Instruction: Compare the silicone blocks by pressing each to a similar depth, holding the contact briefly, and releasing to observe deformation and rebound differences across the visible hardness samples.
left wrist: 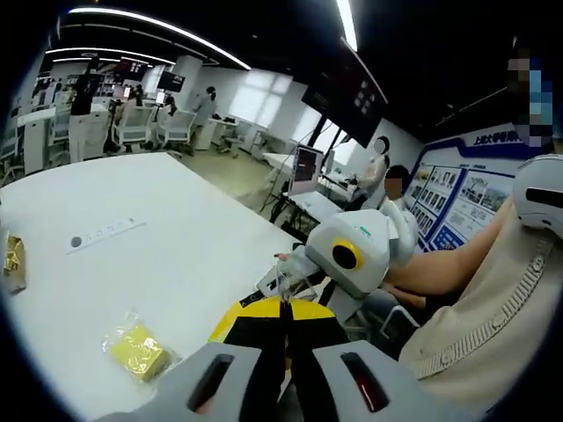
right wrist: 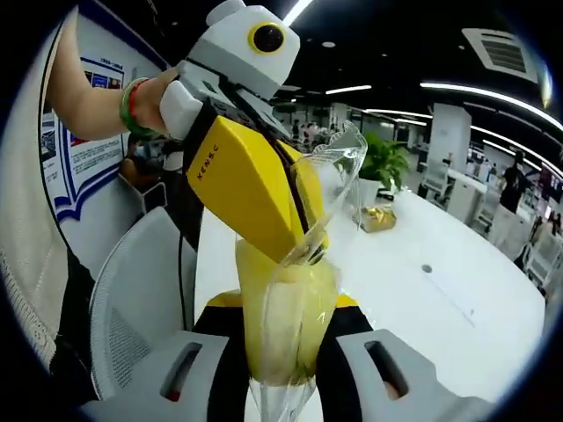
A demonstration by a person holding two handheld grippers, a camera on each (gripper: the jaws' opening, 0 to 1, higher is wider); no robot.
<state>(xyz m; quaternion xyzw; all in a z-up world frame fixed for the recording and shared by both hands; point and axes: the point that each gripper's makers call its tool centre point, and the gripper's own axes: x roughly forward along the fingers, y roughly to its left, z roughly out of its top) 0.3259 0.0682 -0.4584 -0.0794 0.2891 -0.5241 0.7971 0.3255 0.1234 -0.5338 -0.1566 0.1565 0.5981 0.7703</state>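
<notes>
Both my grippers, right (right wrist: 283, 374) and left (right wrist: 295, 251), pinch one bagged yellow silicone block (right wrist: 286, 321) at lower centre, jaws nearly closed.

yellow silicone block (right wrist: 286, 321) in clear bag (right wrist: 330, 189); white table (left wrist: 167, 237); yellow-and-black left gripper (right wrist: 303, 251)

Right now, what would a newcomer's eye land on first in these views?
In the right gripper view, a yellow block in a clear bag sits between the right gripper jaws, with the left gripper pinching the bag's top. Another bagged yellow block lies on the white table.
</notes>
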